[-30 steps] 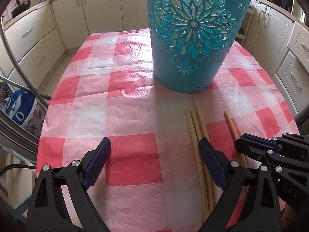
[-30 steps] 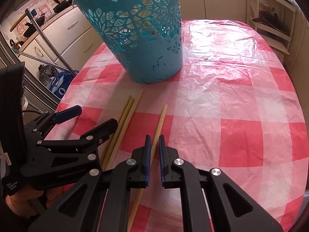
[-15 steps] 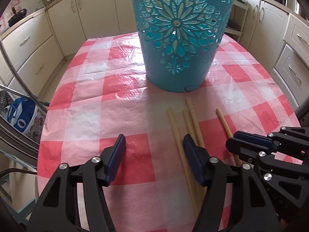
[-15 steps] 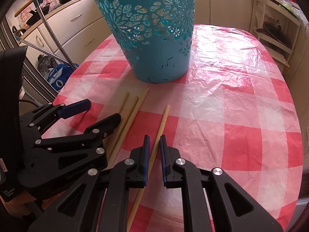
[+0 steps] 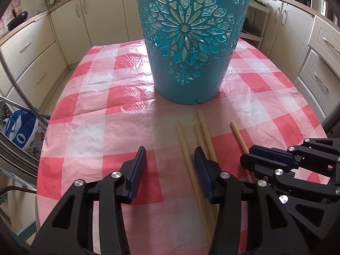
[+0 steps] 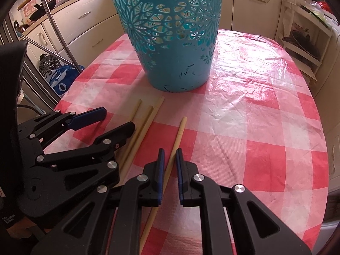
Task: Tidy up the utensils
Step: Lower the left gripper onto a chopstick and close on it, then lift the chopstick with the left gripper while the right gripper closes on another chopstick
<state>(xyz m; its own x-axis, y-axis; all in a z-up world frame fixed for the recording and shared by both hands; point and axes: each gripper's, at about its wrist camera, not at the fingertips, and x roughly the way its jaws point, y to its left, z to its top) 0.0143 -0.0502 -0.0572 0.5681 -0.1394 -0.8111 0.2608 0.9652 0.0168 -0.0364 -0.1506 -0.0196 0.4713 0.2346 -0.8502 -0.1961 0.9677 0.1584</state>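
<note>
While the left wrist view looks across a table under a red-and-white checked cloth, the left gripper sits low over it with its jaws spread wide, holding nothing. One loose chopstick lies on the cloth in the gap between those jaws, near the right-hand finger; two more chopsticks lie side by side just to its right, their near lengths passing under that finger. A fourth, single chopstick lies apart further right and runs toward the right gripper, seen side-on at the frame edge. Beyond the sticks' far tips stands a teal cut-out basket, upright on the cloth, close to the tips but not touching them. From the right wrist view, the right gripper has its blue-padded jaws drawn close on either side of the single chopstick, with a thin gap showing on each side; contact cannot be confirmed. That stick rests flat on the cloth, pointing toward the basket. The left gripper appears at left, open, beside the group of three chopsticks. Kitchen cabinets surround the table.
</note>
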